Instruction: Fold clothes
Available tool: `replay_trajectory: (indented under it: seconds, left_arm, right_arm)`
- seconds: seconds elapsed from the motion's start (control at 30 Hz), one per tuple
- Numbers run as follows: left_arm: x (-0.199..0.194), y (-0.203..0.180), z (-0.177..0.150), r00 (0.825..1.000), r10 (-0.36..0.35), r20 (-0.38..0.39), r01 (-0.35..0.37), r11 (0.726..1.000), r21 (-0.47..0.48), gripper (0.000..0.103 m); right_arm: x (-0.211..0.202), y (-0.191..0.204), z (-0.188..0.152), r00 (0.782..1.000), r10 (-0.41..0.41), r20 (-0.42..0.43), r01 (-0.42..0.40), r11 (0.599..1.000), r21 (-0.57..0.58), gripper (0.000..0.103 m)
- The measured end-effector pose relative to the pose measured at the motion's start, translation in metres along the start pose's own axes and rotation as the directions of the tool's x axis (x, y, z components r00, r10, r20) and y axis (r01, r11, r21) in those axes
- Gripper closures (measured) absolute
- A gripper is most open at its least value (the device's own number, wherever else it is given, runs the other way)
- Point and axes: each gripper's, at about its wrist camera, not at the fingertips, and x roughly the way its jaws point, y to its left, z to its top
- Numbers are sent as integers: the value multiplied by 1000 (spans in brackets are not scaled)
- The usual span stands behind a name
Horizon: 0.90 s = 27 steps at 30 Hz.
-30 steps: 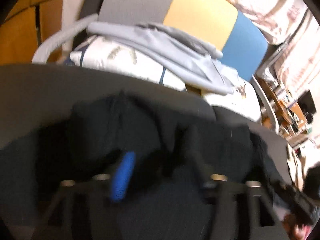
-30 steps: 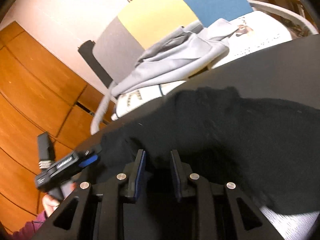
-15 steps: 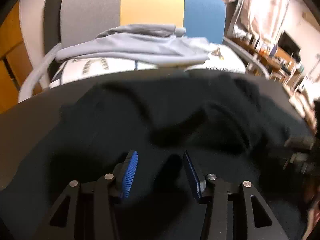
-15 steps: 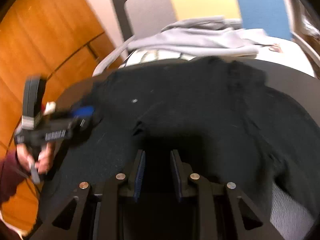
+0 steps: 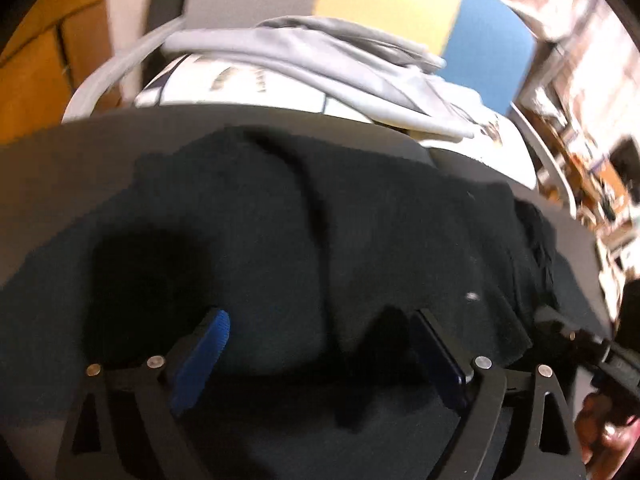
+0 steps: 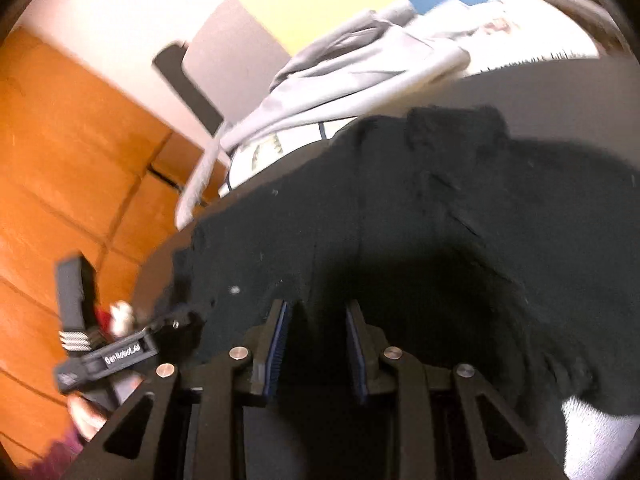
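One black garment (image 5: pixel 360 240) covers the counter (image 5: pixel 80 152); left hand-held gripper (image 5: pixel 320 332) opening, empty; right hand-held gripper (image 6: pixel 316 320) closing on its hem.

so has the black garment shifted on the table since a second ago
Yes: the black garment now spreads flatter and nearer the table's far edge, below the chair.

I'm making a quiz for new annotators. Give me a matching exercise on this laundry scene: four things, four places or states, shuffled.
Things:
1. black garment
2. grey hoodie
3. left gripper
4. striped chair back

Places or states:
A. draped on the chair seat
B. jaws wide, opening
C. behind the piled clothes
D. spread on the dark table

Pairs: 1-D, 2-A, 3-B, 4-C
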Motion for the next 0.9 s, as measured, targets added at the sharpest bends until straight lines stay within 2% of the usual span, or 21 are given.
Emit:
replay_trajectory:
  seconds: [0.03,0.07,0.1,0.13,0.2,0.27,0.33,0.47,0.5,0.57,0.63,0.67,0.7,0.73,0.8,0.83,0.9]
  left_arm:
    - [-1,-5,-2,1000,14,6,-14,999,29,42]
    - [-2,-10,-3,1000,8,12,-9,998,56,51]
    - [-4,-15,-4,1000,2,17,-4,996,84,78]
    - [-6,-17,-3,1000,-2,19,0,995,100,91]
    - [-13,-13,0,1000,-14,15,13,995,98,98]
    - [-23,-2,4,999,-47,17,46,996,73,98]
    - [-26,9,5,999,-45,16,44,998,54,98]
    - [-13,23,-7,1000,-8,-19,9,999,45,98]
    - [-9,22,-10,1000,0,-16,1,999,50,98]
    - [-12,14,-19,998,48,38,-52,994,98,96]
    - [-18,6,-26,993,97,71,-106,984,143,81]
    - [-21,4,-29,992,99,80,-111,982,154,76]
    - [-26,4,-30,991,86,98,-99,985,140,65]
    - [-32,6,-32,990,69,124,-83,991,109,57]
    - [-42,10,-35,984,46,173,-56,997,55,49]
    - [-43,11,-35,980,54,192,-62,997,35,43]
    - [-42,12,-37,972,79,222,-81,997,3,39]
  right_arm:
    - [1,2,1,1000,-21,-3,21,1000,-14,92]
    - [1,3,1,999,-36,-4,36,999,-23,98]
    - [-3,1,4,1000,-19,8,19,1000,-2,99]
    - [-9,-2,6,1000,-4,21,3,1000,17,99]
    - [-28,-7,9,998,21,62,-24,999,45,99]
    - [-35,-8,7,996,59,65,-63,996,65,99]
    - [-40,-9,4,993,93,66,-99,992,84,99]
    - [-15,-19,-12,999,43,0,-43,990,134,99]
    - [-9,-24,-16,1000,30,-7,-29,988,153,102]
    - [-12,-27,-17,999,42,26,-46,981,188,100]
    - [-14,-29,-17,997,48,60,-59,975,216,94]
    - [-19,-24,-15,997,21,76,-36,980,195,87]
    - [-26,-17,-13,995,-14,99,-1,989,147,87]
    - [-29,-7,-9,992,-40,117,29,996,90,87]
    - [-36,13,-1,984,-89,153,94,995,-24,87]
    - [-34,24,7,982,-111,155,124,989,-78,87]
    - [-23,38,27,981,-120,155,143,979,-142,87]
